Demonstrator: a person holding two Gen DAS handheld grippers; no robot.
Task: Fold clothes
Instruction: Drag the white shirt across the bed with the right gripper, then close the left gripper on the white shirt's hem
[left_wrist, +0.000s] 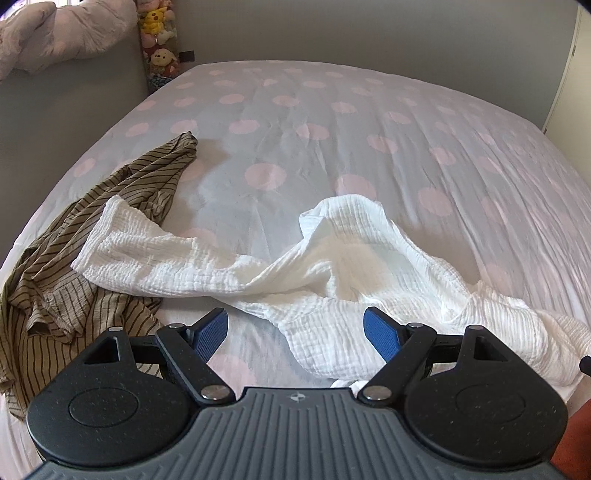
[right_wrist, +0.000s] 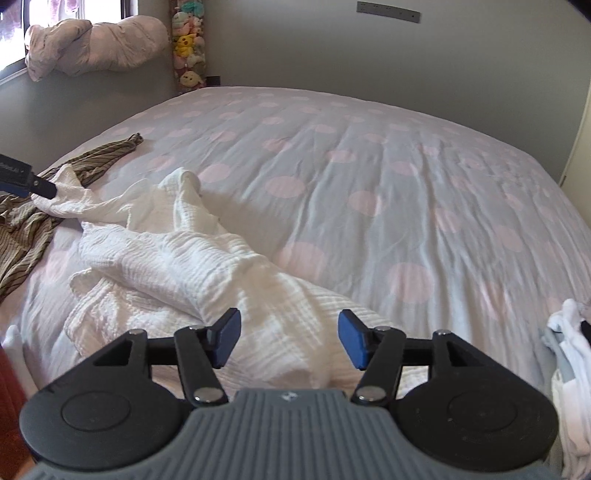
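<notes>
A crumpled white crinkle-weave garment (left_wrist: 332, 266) lies across the near part of the bed (left_wrist: 332, 129); in the right wrist view it (right_wrist: 192, 266) sprawls from the centre to the left. An olive garment with dark stripes (left_wrist: 74, 258) is bunched at the bed's left edge, partly under the white one, and shows again (right_wrist: 22, 236) at far left. My left gripper (left_wrist: 295, 317) hovers open over the white garment's near edge, gripping nothing. My right gripper (right_wrist: 289, 317) is open just above the white cloth, also holding nothing. A dark left-gripper finger (right_wrist: 40, 186) touches the white garment's far-left end.
The bed sheet (right_wrist: 406, 184) is pale with pink dots and lies bare beyond the garments. A heap of white clothing (right_wrist: 569, 369) sits at the right edge. A bundled pink duvet (right_wrist: 92, 48) rests on the sill by stacked plush toys (right_wrist: 186, 44). Grey walls close in behind and on the left.
</notes>
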